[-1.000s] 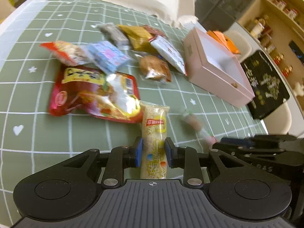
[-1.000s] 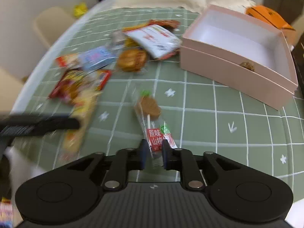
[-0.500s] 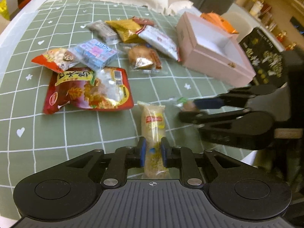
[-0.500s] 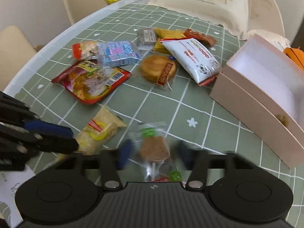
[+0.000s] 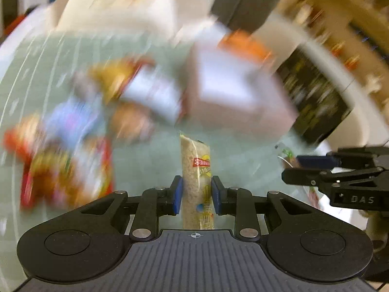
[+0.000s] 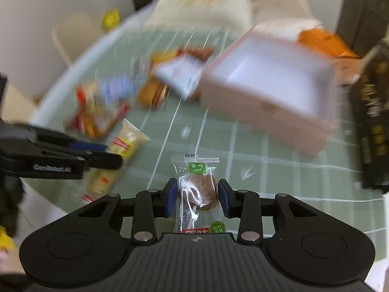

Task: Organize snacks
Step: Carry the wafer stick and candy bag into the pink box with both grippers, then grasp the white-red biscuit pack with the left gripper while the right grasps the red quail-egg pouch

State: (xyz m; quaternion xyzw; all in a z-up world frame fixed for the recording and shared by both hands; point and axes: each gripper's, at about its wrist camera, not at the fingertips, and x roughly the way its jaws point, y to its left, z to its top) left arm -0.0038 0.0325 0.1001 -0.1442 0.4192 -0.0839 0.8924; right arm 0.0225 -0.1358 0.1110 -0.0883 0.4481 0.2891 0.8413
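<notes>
The left gripper [image 5: 196,196] has its fingers squeezing a long yellow snack pack [image 5: 196,170], though they are opening a bit. The right gripper [image 6: 196,200] pinches a clear-wrapped lollipop [image 6: 197,189]. Both are above the green worktop [image 6: 255,170], near the pink box [image 6: 265,102].

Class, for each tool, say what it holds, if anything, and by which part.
Left tool grips the rice-cracker pack by its lower half. Right tool grips the lollipop by its round head, through the wrapper.
</notes>
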